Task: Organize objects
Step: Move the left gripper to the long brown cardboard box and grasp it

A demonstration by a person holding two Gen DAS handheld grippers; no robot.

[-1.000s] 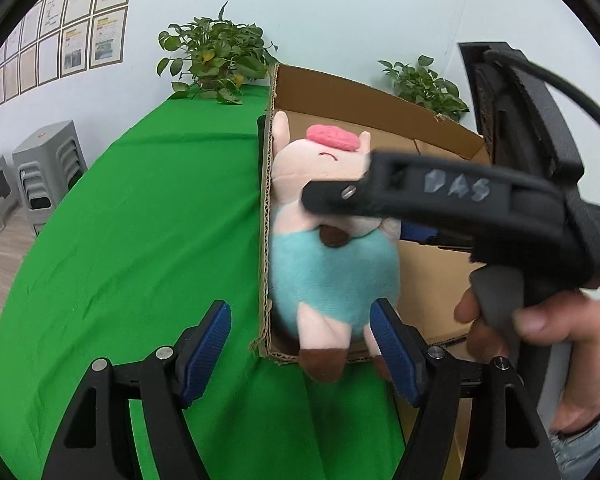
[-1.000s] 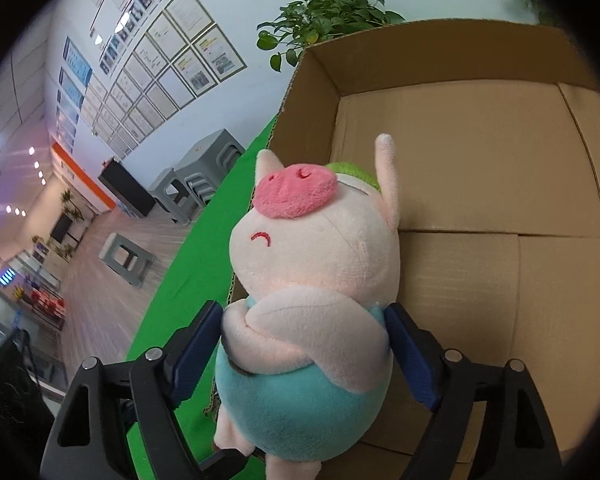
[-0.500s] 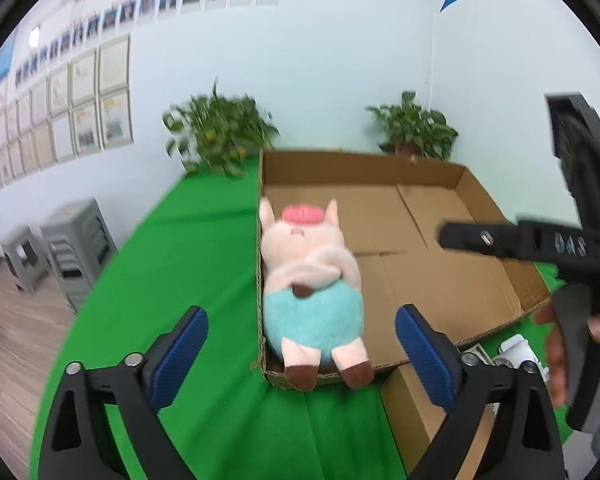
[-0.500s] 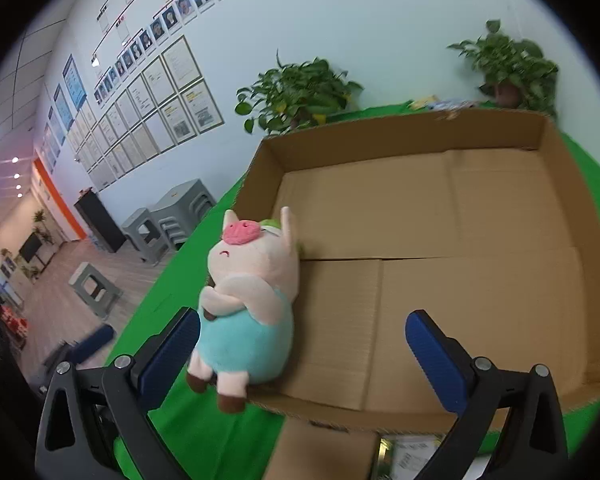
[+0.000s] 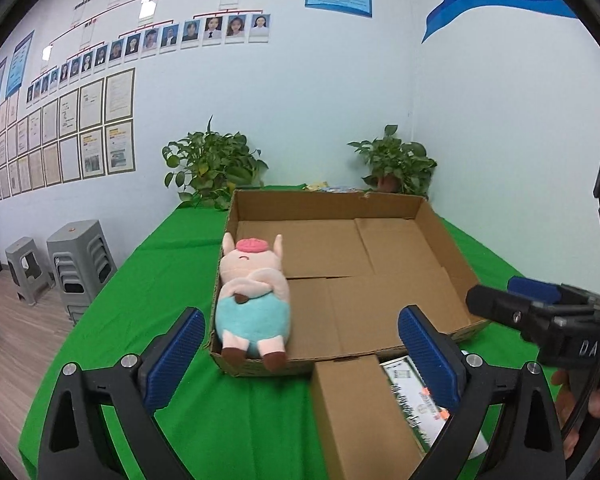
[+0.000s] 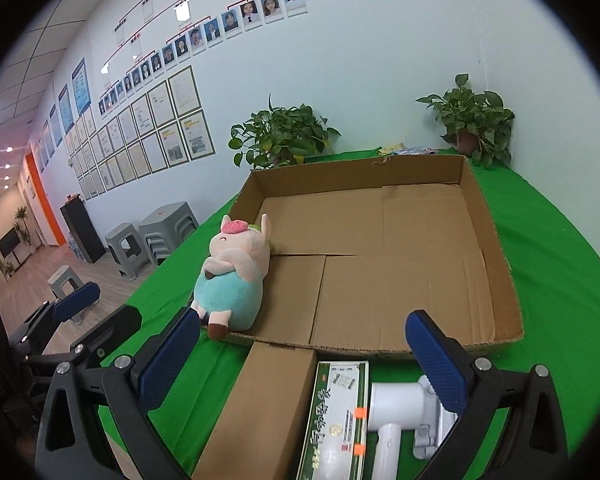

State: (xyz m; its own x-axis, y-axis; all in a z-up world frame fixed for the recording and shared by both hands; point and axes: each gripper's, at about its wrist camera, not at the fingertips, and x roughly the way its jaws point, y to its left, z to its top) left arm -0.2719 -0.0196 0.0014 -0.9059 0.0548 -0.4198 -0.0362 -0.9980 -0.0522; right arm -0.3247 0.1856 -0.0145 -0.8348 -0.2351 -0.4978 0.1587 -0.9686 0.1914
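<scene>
Jaws of left gripper (image 5: 300,344) and right gripper (image 6: 316,354) stand wide apart, just opened, nothing between. Plush pig (image 5: 254,296) is laid on its back in the cardboard tray's (image 5: 452,248) near-left corner, on the green table (image 5: 152,276).

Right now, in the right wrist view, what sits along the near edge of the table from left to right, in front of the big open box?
Brown cardboard box → green and white carton → white appliance.

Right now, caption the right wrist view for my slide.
Open right tongs face plush pig lying in cardboard tray.
</scene>
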